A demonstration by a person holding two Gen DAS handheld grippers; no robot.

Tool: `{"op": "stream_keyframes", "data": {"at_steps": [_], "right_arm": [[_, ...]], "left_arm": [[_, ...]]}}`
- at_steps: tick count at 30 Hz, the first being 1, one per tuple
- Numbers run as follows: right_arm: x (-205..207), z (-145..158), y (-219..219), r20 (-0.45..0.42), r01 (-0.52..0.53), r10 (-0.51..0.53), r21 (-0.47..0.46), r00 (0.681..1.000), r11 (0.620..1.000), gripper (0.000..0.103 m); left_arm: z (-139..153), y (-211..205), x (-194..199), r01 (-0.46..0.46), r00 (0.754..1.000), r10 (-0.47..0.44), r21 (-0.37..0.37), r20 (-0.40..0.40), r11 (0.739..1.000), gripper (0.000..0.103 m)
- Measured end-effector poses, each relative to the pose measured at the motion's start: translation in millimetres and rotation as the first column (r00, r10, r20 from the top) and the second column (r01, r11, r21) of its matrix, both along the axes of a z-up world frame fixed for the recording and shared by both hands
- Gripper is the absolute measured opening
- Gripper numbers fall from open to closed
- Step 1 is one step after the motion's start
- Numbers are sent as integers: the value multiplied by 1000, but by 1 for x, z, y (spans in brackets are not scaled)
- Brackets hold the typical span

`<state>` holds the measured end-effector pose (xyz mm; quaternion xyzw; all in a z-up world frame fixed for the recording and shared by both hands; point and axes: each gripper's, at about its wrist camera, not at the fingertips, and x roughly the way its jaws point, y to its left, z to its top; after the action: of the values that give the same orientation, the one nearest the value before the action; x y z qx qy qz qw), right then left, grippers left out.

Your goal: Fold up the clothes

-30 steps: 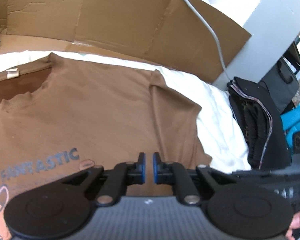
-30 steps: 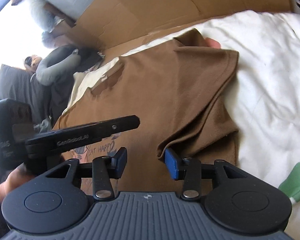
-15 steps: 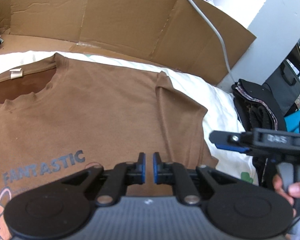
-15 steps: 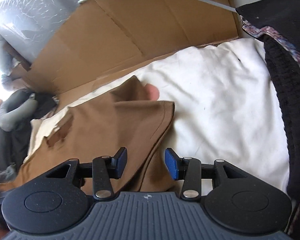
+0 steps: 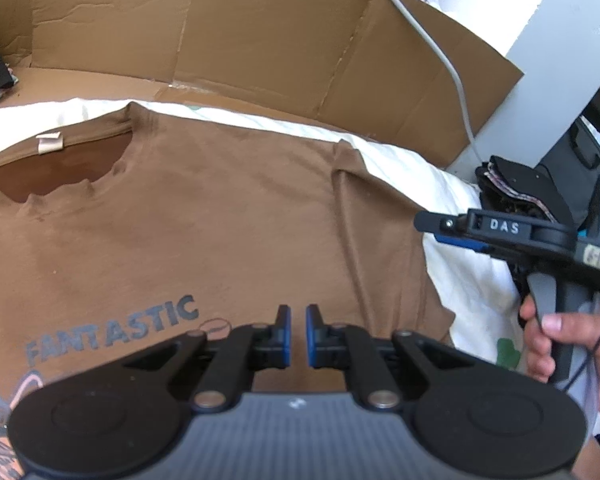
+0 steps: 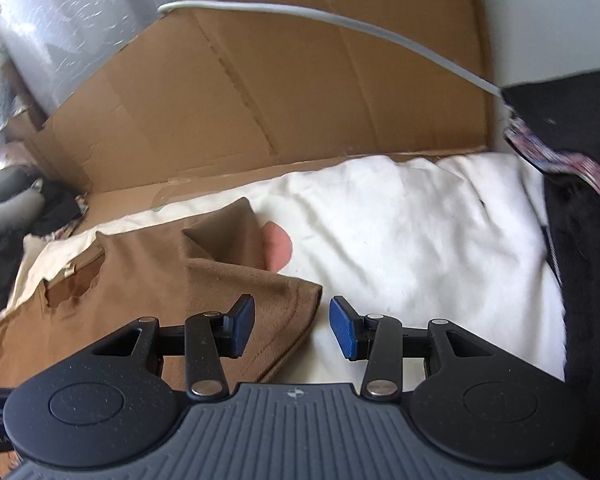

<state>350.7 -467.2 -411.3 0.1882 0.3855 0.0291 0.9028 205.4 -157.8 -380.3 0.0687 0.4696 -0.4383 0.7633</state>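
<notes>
A brown T-shirt (image 5: 204, 216) with a grey "FANTASTIC" print lies face up and flat on a white sheet (image 5: 440, 184). My left gripper (image 5: 297, 334) hovers above its chest, its blue pads almost touching with nothing between them. The right sleeve (image 6: 260, 300) lies spread toward the sheet. Over the sleeve's outer hem my right gripper (image 6: 293, 330) stands open, one pad above the cloth and the other above the sheet. From the left wrist view the right gripper (image 5: 428, 229) shows side-on at the right, in a person's hand (image 5: 548, 340).
A cardboard wall (image 5: 260, 32) stands behind the sheet with a white cable (image 6: 340, 20) over it. A pile of black folded clothes (image 6: 580, 248) borders the sheet on the right. A pink patch (image 6: 278, 250) shows beside the shoulder. Dark clutter (image 6: 52, 208) lies far left.
My right gripper has swung right, from above the shirt's side to the sleeve's outer hem, and has come into the left wrist view. The left gripper has drawn back slightly.
</notes>
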Motion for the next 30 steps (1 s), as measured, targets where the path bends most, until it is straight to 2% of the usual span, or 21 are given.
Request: {"op": "stream_keyframes", "data": {"at_steps": [10,13,17,19,23,30], "right_arm": [[12,-10,-1,18,-80,80,22,997,997,48],[10,-5,-2,28,-94,93,38,995,995,42],[8,0,-3,42,-119,117,39,992,992,25],[5,3,-4,47,-135,133,40,990,990,23],[-7,9,-3,61,-167,165,24,984,986,4],[-26,28,-4,68,-179,175,50,982,983,1]], "left_arm": [[3,-7,-1,1,1000,-1,-5,2,1000,7],[2,-9,-1,0,1000,0,-3,1,1000,7],[1,-10,-3,-3,1000,3,-3,-5,1000,7],[2,-10,-3,-1,1000,1,-3,-3,1000,7],[2,-8,-1,-10,1000,10,-6,-2,1000,7],[5,-18,6,18,999,-17,-21,39,1000,8]]}}
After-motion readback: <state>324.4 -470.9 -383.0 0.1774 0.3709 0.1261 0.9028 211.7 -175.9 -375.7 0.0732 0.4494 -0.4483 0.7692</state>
